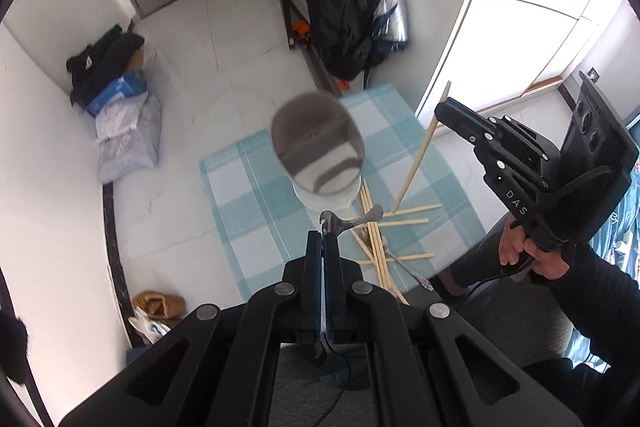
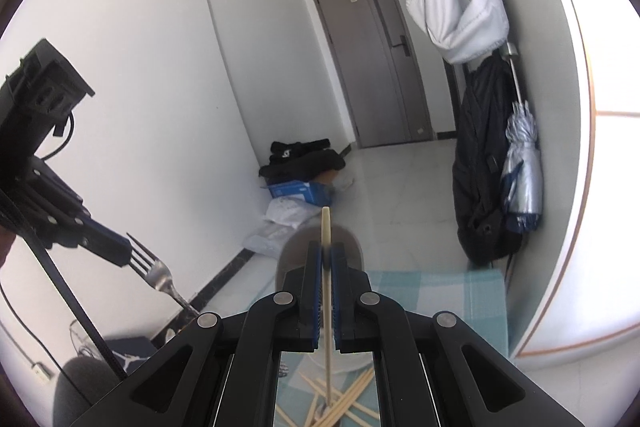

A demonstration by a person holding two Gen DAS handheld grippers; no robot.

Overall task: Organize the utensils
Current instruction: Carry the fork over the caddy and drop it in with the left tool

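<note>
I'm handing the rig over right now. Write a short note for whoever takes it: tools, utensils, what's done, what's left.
Left tool: shut on a fork by its tines, handle hanging down.
Right tool: shut on one chopstick.
Holder cup: upright on the checked cloth, divided inside; contents not discernible.
Done: both utensils are lifted off the cloth.
Left: drop both in the cup, then collect the loose chopsticks and the metal utensil among them.
</note>
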